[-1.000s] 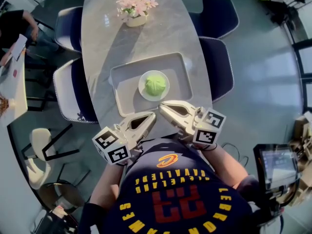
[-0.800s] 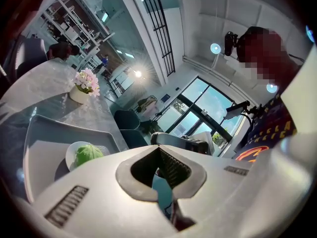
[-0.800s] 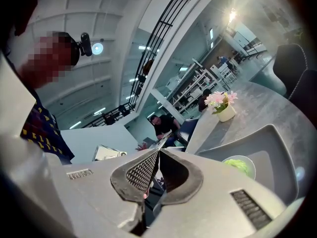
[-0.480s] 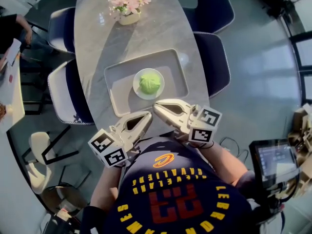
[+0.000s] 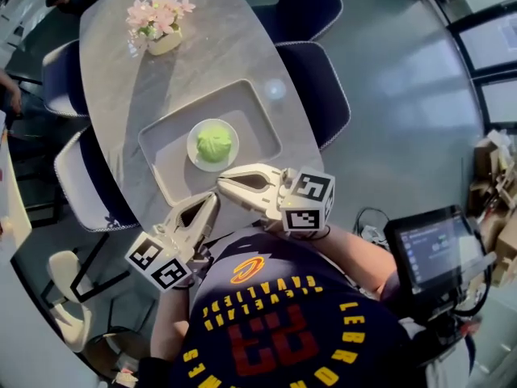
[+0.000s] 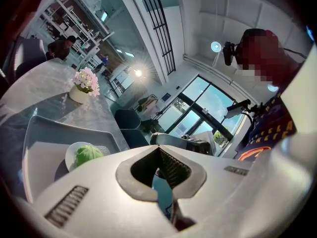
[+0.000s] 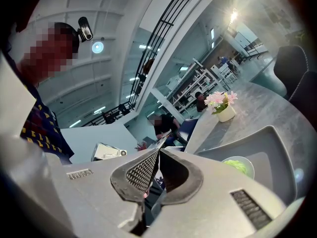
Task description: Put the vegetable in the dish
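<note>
Resting in the dish (image 5: 194, 139), which sits mid-tray (image 5: 160, 149) on the table (image 5: 198, 51): one green vegetable (image 5: 214, 145), so the task looks complete. Left gripper (image 5: 212, 199): jaws together, nothing between them, held at the table's near edge, just short of the tray. Right gripper (image 5: 223, 182): jaws together, empty, beside the left, tip near the dish. Both sit clear of the vegetable, probably because nothing is left to carry. Flowers (image 5: 155, 16): far end, well apart.

Pale green vegetable (image 5: 214, 145), white dish (image 5: 194, 150), plain grey tray (image 5: 166, 153). The counter (image 5: 121, 71) is grey with marble veining. Pink flowers (image 5: 153, 13). Navy chair (image 5: 311, 83), white-edged. Cream left tool (image 5: 212, 199) and right tool (image 5: 222, 182), with black-and-white square markers.
</note>
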